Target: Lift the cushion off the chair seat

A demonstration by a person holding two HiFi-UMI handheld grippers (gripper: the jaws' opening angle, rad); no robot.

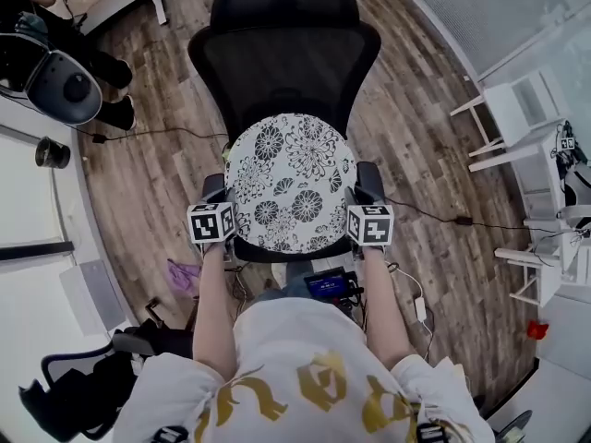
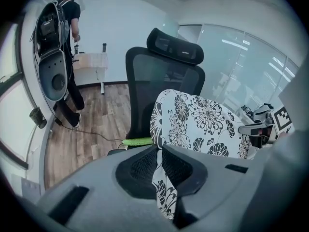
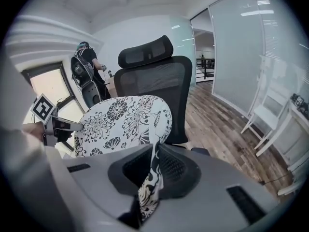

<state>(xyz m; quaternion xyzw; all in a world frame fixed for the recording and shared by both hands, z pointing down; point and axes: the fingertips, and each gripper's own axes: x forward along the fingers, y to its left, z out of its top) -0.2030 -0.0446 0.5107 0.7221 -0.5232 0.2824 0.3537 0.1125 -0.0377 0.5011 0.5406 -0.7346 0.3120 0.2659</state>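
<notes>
A round white cushion [image 1: 289, 181] with black flower print hangs over the seat of a black mesh office chair [image 1: 282, 58], held by its two side edges. My left gripper [image 1: 223, 197] is shut on the cushion's left edge. In the left gripper view the printed fabric [image 2: 203, 124] runs down between the closed jaws of the left gripper [image 2: 161, 166]. My right gripper [image 1: 356, 190] is shut on the right edge. In the right gripper view the cushion [image 3: 120, 122] stands tilted before the chair back [image 3: 154, 86], its hem pinched in the right gripper [image 3: 153, 168]. The seat itself is hidden beneath the cushion.
A person [image 1: 55, 72] with a grey shell-like pack stands at the back left by a desk. White chairs and a small table [image 1: 526, 118] line the right side near a glass wall. A cable [image 1: 443, 218] crosses the wood floor. Another dark chair [image 1: 83, 386] sits at lower left.
</notes>
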